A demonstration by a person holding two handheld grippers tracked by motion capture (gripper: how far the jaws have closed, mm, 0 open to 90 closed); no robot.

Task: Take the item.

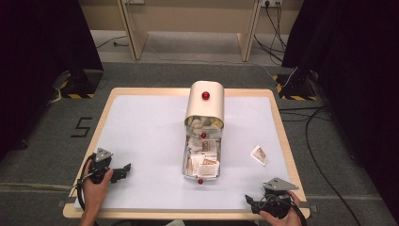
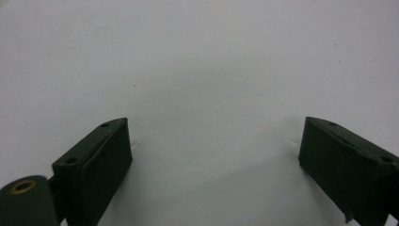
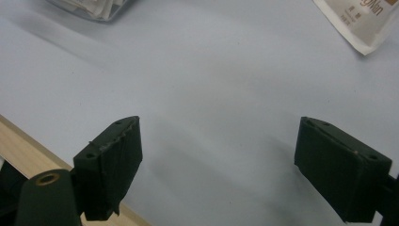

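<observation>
A clear tiered box holding several paper sachets stands mid-table, its cream rounded lid with a red knob pushed to the far end. One loose sachet lies on the white mat to the right of the box. My left gripper rests near the table's front left, open, with bare mat between its jaws. At the front right corner, my right gripper is open over the mat with nothing between its jaws. The box's corner shows at the top left of the right gripper view.
The white mat covers a wooden table whose front edge lies just under my right gripper. Dark curtains, cables and a wooden frame stand on the floor beyond the table.
</observation>
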